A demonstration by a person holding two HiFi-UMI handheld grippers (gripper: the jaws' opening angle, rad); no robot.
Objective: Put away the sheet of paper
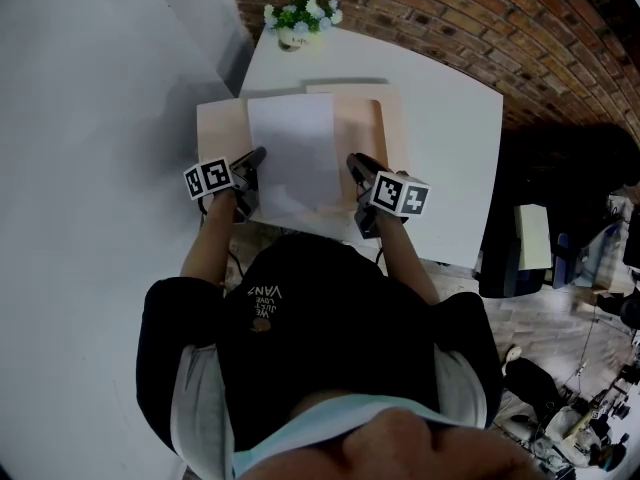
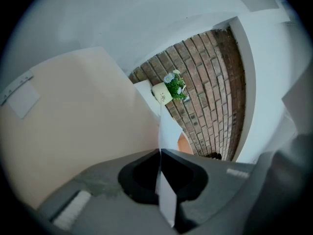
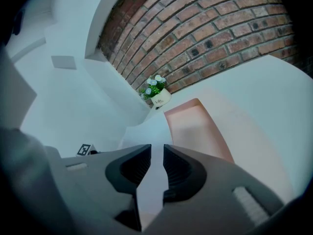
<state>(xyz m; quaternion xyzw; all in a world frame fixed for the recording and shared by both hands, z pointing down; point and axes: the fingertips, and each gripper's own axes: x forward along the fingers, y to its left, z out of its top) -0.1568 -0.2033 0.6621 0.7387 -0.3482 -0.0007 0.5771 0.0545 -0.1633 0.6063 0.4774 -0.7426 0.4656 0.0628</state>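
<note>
Gripping the sheet (image 1: 293, 153), lengthwise toward the flowerpot (image 1: 294, 34), is the left claw (image 2: 160, 152); right claw (image 3: 157, 149) ajar, empty.

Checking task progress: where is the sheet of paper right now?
Head view: the sheet of paper sits mid-table over the beige folder, with the left gripper shut on its left edge.

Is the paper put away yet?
Not yet. Done: the left gripper has its jaws shut on the sheet of paper. In hand: the sheet is over the beige folder, the right gripper at its other edge with jaws apart. Left: getting it inside the folder.
</note>
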